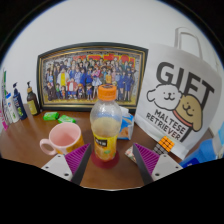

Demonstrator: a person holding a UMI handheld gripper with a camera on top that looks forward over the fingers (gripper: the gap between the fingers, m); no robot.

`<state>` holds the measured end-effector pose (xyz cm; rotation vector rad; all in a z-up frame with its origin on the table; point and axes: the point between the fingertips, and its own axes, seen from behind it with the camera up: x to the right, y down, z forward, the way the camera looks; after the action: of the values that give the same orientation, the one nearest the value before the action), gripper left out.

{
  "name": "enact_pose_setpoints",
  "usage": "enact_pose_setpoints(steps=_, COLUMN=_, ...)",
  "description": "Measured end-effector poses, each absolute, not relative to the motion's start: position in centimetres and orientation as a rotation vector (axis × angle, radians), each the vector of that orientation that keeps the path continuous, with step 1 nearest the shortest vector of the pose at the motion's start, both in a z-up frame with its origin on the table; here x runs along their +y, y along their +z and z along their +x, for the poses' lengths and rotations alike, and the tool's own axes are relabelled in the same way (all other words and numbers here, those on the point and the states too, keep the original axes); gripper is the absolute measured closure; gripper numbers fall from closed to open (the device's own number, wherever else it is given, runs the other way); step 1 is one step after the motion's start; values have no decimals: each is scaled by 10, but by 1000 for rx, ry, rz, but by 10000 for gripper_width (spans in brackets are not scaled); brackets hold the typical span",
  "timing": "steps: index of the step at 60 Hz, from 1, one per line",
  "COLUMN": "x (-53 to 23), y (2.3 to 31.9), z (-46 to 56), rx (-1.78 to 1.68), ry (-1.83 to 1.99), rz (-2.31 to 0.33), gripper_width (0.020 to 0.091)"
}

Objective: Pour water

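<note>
**Bottle between spread fingers, pink cup beside it**

Gripper (pixel 108 160) fingers apart. Orange-capped bottle (pixel 106 125) stands upright on wooden table (pixel 25 145) between them, gaps both sides; lower part holds orange-yellow liquid. Pink cup (pixel 61 138) at bottle's 9 o'clock, near the left finger; contents not visible. White gift bag (pixel 180 95) at 2 o'clock. Framed group photo (pixel 90 75) at 12, against the wall. Small bottles (pixel 18 102) at 10.

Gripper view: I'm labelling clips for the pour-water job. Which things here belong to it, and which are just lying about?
Job:
- bottle, orange cap, between the open fingers of the gripper
- pink cup, beside the bottle

Lying about:
- framed photo
- gift bag
- small bottles
- green item
- cube
</note>
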<state>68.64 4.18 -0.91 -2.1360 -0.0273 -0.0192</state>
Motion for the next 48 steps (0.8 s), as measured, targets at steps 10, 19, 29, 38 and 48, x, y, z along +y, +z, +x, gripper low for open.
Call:
enact_pose_setpoints(steps=10, x=-22, y=16, z=683, rx=-10, ry=-93, rz=-2160, gripper_width=250)
enact_pose_setpoints(steps=19, x=-103, y=48, z=657, rx=33, ry=-108, rz=-2188, gripper_width=251)
enact_pose_setpoints(steps=29, x=-194, y=83, z=622, rx=40, ry=-168, rz=-2201, gripper_width=251)
enact_pose_setpoints(steps=38, x=-250, y=106, z=587, rx=84, ry=-126, rz=-2203, gripper_width=250)
enact_pose_setpoints(steps=48, x=-275, y=124, z=569, rx=75, ry=-144, rz=-2179, gripper_width=250)
